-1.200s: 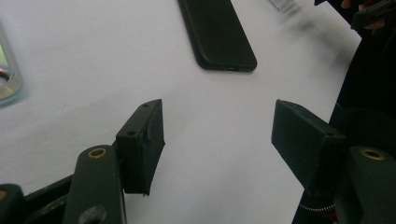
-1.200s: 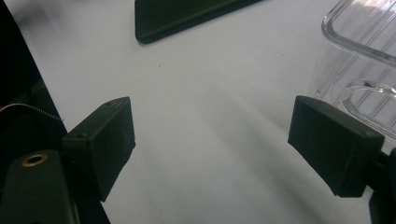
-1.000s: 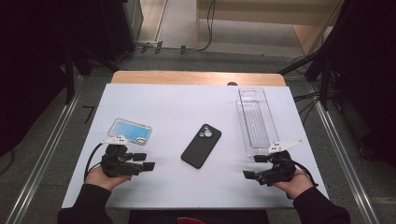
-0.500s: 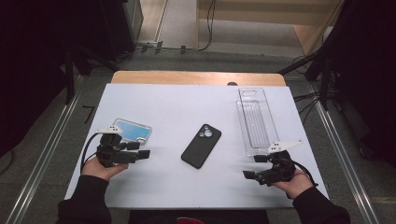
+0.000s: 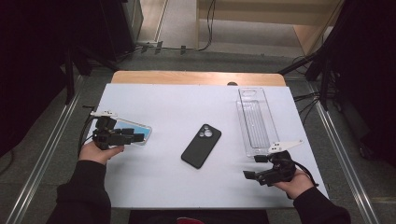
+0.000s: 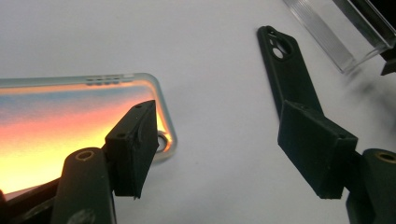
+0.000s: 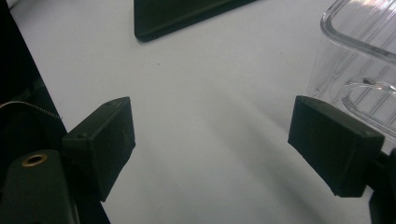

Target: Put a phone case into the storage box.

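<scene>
We see a clear phone case [image 5: 135,132] with a blue, shimmering inside lying flat on the white table [image 5: 154,182], at about nine o'clock from the table's centre. In the left gripper view the same case [image 6: 70,126] glows orange and yellow, with its rounded corner and camera cut-out just past the near jaw.

The left gripper [image 5: 133,138] hovers right at the case, held in a hand [image 5: 95,151] that comes in from seven o'clock. Its jaws stand moderately wide and have just been opening; one jaw is over the case's corner, the other over bare table, and nothing is pinched between them.

A black phone [image 5: 201,145] lies camera side up near the table's centre, at three o'clock from the case and well apart from it. In the left gripper view it [image 6: 286,70] runs toward one o'clock behind the far jaw.

A long clear plastic tray [image 5: 256,120] lies at two o'clock from the phone, running away from us.

The right gripper [image 5: 251,168] rests at five o'clock on the table, just below the tray's near end, in the other hand [image 5: 292,184]. Its jaws are wide apart with only bare table between them.
</scene>
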Motion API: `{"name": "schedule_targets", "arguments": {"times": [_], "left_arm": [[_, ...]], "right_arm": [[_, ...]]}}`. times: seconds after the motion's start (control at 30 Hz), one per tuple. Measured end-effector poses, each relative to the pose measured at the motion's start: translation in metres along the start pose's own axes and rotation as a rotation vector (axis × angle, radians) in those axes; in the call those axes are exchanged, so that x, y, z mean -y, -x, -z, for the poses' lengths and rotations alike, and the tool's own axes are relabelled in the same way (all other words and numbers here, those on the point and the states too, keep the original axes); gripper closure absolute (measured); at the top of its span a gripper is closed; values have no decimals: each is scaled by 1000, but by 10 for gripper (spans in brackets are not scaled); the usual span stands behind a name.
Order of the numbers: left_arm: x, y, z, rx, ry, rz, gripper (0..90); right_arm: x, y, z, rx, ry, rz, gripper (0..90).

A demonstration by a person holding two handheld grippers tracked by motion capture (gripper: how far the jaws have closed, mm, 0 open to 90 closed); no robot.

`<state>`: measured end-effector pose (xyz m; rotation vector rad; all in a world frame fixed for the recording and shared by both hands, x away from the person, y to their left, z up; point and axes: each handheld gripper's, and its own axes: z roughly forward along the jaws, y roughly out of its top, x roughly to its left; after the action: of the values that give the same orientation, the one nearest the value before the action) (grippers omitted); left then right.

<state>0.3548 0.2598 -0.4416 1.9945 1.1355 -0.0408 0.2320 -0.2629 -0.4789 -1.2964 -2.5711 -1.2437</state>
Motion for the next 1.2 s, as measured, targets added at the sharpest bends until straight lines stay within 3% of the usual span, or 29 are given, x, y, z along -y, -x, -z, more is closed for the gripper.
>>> {"name": "schedule_targets", "arguments": {"times": [0.03, 0.13, 0.17, 0.4, 0.47, 0.53, 0.67, 0.77, 0.87, 0.93, 0.97, 1.07, 1.17, 1.2], "left_arm": [[-4, -4, 2, -34, 3, -21, 292], [-7, -10, 3, -52, 26, -38, 293], [-10, -18, 4, -67, 9, -17, 294], [-18, -35, 9, -102, 9, 19, 296], [-19, -40, 9, -135, -9, 6, 297], [-20, -49, 10, -153, -5, 30, 317], [-17, -56, 13, -218, -21, 59, 450], [-12, -61, 14, -238, -25, 60, 647], [-7, -68, 14, -220, -31, 64, 887], [-6, -70, 13, -216, -43, 62, 900], [-5, -73, 10, -241, -67, 57, 900], [-2, -80, 8, -281, -70, 68, 900], [0, -84, 7, -281, -67, 73, 900], [2, -86, 4, -290, -97, 76, 900]], "right_arm": [[0, 0, 0, 0, 0, 1, 131], [0, 0, 0, -1, 0, 2, 131], [0, 0, 0, -1, 0, 2, 131], [0, 0, -1, 0, -3, 3, 131], [0, 0, 0, 1, -4, 5, 131], [0, 0, -1, 2, -4, 6, 131], [0, 0, -1, 3, -5, 5, 131], [0, 0, 0, 1, -2, 6, 131], [0, 0, -1, 2, -4, 8, 131], [0, -1, -1, 2, -7, 8, 131], [0, -1, -1, 1, -9, 7, 131], [0, -1, -1, 1, -7, 5, 131], [0, 0, -1, 1, -8, 3, 131], [0, 0, -1, 1, -9, 3, 131]]}}
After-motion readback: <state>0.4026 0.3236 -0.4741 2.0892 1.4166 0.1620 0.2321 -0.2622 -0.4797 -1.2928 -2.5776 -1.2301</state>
